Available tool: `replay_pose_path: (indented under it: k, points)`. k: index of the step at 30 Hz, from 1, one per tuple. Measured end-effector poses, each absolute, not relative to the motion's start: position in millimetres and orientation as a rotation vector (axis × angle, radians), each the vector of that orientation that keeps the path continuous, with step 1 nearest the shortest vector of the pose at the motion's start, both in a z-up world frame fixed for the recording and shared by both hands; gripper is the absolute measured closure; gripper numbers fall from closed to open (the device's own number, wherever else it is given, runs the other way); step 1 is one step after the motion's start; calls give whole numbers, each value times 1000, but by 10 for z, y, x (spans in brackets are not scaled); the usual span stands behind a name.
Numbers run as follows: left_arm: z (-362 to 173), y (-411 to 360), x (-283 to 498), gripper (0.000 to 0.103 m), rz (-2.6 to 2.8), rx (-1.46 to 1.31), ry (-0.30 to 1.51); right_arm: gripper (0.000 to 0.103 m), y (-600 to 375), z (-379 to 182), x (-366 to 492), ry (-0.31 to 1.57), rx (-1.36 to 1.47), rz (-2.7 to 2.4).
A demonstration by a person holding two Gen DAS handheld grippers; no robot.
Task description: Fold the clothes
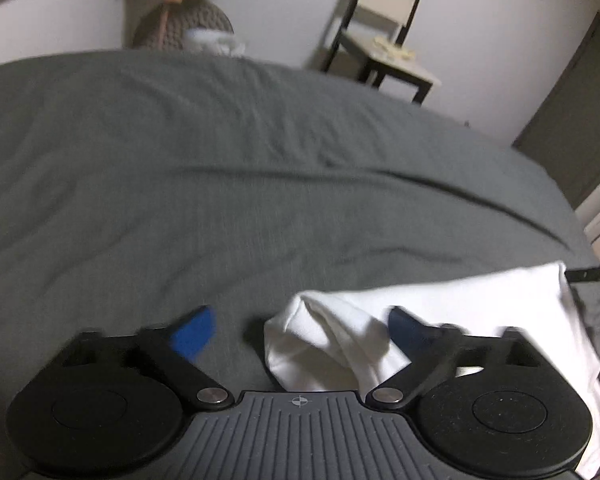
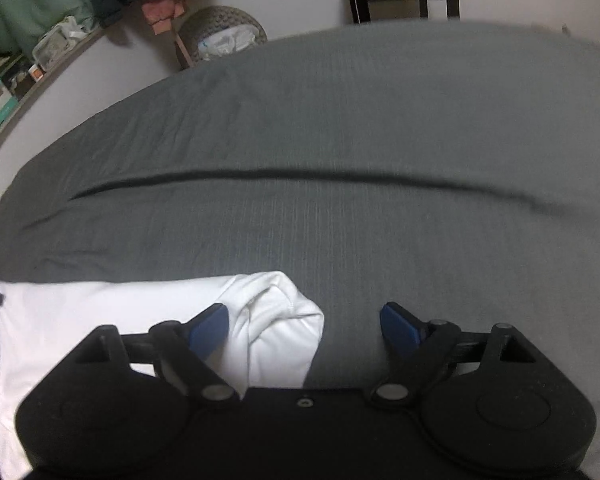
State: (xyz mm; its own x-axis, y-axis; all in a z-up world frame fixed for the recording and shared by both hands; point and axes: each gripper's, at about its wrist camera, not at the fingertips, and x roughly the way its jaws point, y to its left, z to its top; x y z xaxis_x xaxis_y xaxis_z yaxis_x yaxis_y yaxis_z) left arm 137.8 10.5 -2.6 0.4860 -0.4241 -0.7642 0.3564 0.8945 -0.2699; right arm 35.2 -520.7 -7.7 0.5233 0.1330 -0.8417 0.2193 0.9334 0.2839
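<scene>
A white garment (image 1: 440, 320) lies folded on the grey bed sheet (image 1: 220, 180), near the front edge. In the left wrist view its left folded corner sits between my open fingers; my left gripper (image 1: 300, 328) is open and holds nothing. In the right wrist view the garment (image 2: 120, 312) lies at lower left, and its right folded corner reaches between my fingers. My right gripper (image 2: 304, 326) is open and empty. The right gripper's tip (image 1: 592, 274) shows at the garment's far right corner in the left wrist view.
A dark-framed side table (image 1: 384, 60) stands beyond the bed at right, a knitted grey pouf (image 1: 180, 26) beyond it at left. A door (image 1: 580, 120) is at far right. A shelf with boxes (image 2: 4, 92) runs along the left wall.
</scene>
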Motion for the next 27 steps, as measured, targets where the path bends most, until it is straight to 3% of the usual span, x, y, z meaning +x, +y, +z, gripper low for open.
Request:
replay_pose_path:
  k: [2, 4, 6, 7, 9, 10, 11, 13, 15, 17, 18, 20, 21, 23, 27]
  points:
    - [-61, 50, 1344, 38, -487, -41, 930, 18, -5200, -106, 394, 1025, 361, -30]
    - [-86, 19, 1311, 64, -526, -54, 934, 24, -5165, -104, 419, 1021, 320, 2]
    - [-93, 13, 1293, 67, -534, -73, 929, 30, -5176, -77, 441, 1020, 344, 36]
    - [-100, 19, 1290, 68, -532, -75, 924, 37, -5181, -63, 451, 1019, 356, 52]
    - [-113, 54, 1293, 68, -522, -102, 920, 39, -5193, -36, 473, 1017, 380, 85]
    - [-120, 85, 1298, 67, -514, -128, 923, 35, -5220, -35, 497, 1023, 425, 92]
    - [-127, 114, 1316, 67, -507, -152, 930, 24, -5245, -48, 530, 1041, 475, 97]
    - [-132, 134, 1366, 67, -501, -178, 943, 15, -5244, -60, 575, 1066, 493, 86]
    - [-136, 96, 1376, 67, -497, -152, 943, 22, -5243, -71, 619, 1090, 510, 74]
    - [-140, 45, 1369, 68, -491, -123, 938, 42, -5213, -56, 599, 1086, 486, 81]
    - [-141, 19, 1365, 70, -488, -109, 936, 46, -5199, -49, 589, 1084, 474, 84]
    - [-131, 18, 1341, 77, -485, -114, 937, 74, -5170, -34, 569, 1080, 451, 91]
    - [-126, 23, 1325, 86, -484, -122, 936, 79, -5155, -27, 559, 1078, 439, 94]
    - [-129, 0, 1294, 90, -478, -118, 922, 87, -5126, -12, 539, 1073, 415, 101]
    - [-57, -124, 1143, 90, -437, 12, 824, 88, -5042, 22, 480, 1022, 376, 73]
